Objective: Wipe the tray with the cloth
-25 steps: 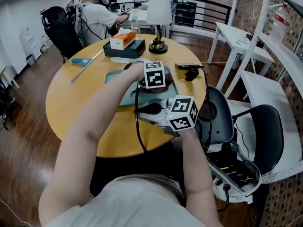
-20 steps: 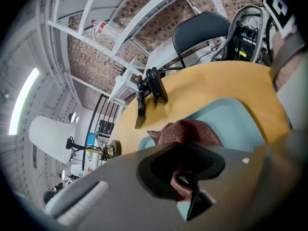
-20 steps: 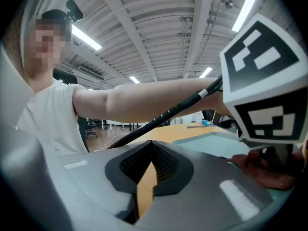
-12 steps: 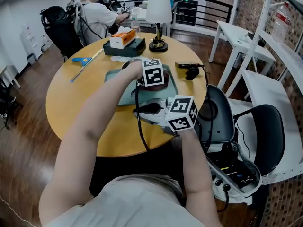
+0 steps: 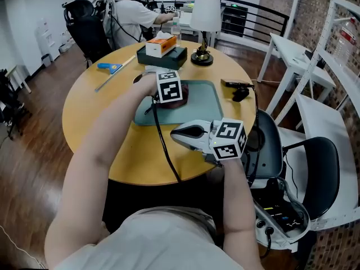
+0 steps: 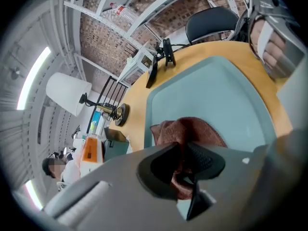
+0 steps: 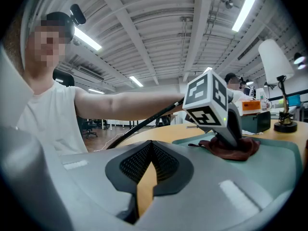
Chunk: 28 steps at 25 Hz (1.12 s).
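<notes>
The round wooden worktop [image 5: 95, 122] carries a teal tray [image 5: 203, 107] at its middle, a lamp [image 5: 203, 24] and a black box [image 5: 169, 58] beyond, a blue tool [image 5: 108, 67], perhaps scissors, far left, and a black device [image 5: 239, 90] at right.

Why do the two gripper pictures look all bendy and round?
Left gripper view: the wide lens bows the teal plastic tray under the crumpled brown cloth; corners go black. Right gripper view: ceiling beams curve, white strip lights glare. Head view: lines look straighter.
</notes>
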{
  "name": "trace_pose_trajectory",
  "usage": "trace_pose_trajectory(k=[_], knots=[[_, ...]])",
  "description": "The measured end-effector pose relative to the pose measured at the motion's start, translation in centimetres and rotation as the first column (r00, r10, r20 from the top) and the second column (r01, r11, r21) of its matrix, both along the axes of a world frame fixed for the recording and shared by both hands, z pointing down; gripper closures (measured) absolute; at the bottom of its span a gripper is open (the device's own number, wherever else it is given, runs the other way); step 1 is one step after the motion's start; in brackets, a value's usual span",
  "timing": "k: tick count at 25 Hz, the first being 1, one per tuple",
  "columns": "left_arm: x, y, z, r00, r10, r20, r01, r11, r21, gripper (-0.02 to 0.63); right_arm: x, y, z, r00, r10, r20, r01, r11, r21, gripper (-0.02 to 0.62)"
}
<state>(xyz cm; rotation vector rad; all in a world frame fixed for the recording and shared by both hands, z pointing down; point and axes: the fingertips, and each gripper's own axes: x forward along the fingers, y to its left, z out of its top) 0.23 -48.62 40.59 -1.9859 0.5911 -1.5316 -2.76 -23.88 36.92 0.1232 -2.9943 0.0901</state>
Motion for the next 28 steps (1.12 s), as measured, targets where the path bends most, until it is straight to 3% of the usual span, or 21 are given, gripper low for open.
trace_pose_trajectory(k=[8, 15, 21, 28], knots=[[-7.1, -0.6, 0.1, 0.993, -0.116, 0.014, 0.116, 0.993, 0.008, 0.546, 0.1, 0.3, -0.1, 1.0, -0.021, 0.004, 0.021, 1.0, 0.0, 0.594], [-10.6, -0.6, 0.1, 0.984, -0.174, 0.041, 0.173, 0.985, 0.021, 0.546, 0.0, 0.7, -0.2, 0.999, -0.046, 0.007, 0.046, 0.999, 0.002, 0.594], [-10.8, -0.7, 0.0, 0.982, -0.182, 0.049, 0.181, 0.983, 0.023, 0.545, -0.1, 0.8, -0.3, 0.999, -0.053, 0.007, 0.053, 0.999, 0.002, 0.594], [-8.4, -1.0, -0.1, 0.987, -0.158, 0.028, 0.158, 0.987, 0.02, 0.545, -0.1, 0.9, -0.4, 0.999, -0.052, 0.007, 0.052, 0.999, 0.003, 0.594]])
